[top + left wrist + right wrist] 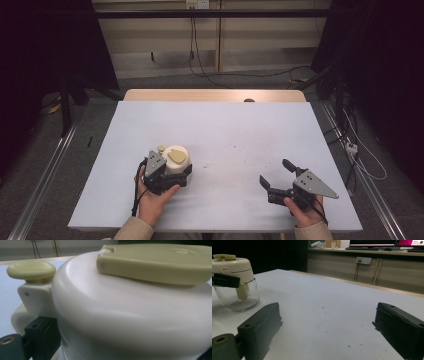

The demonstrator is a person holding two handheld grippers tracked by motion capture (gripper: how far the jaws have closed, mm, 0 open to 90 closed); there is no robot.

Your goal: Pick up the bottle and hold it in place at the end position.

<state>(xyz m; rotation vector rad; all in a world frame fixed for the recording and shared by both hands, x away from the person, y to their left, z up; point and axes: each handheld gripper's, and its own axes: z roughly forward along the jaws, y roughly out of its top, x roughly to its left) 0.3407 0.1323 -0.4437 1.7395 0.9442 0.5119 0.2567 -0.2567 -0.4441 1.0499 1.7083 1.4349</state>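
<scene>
My left gripper [167, 172] clamps the cream lid of the chopper [176, 159], steadying it on the table's [250, 130] near-left part so its glass bowl [239, 298] stays upright. My right gripper [276, 176] rests low at the near right, well apart, jaws spread wide and empty, aimed toward the chopper.

You've got a small chopper jar [176, 161] standing upright at the table's near-left: clear glass bowl, cream domed lid, a flat yellow-green handle on top and a matching round knob beside it.
</scene>
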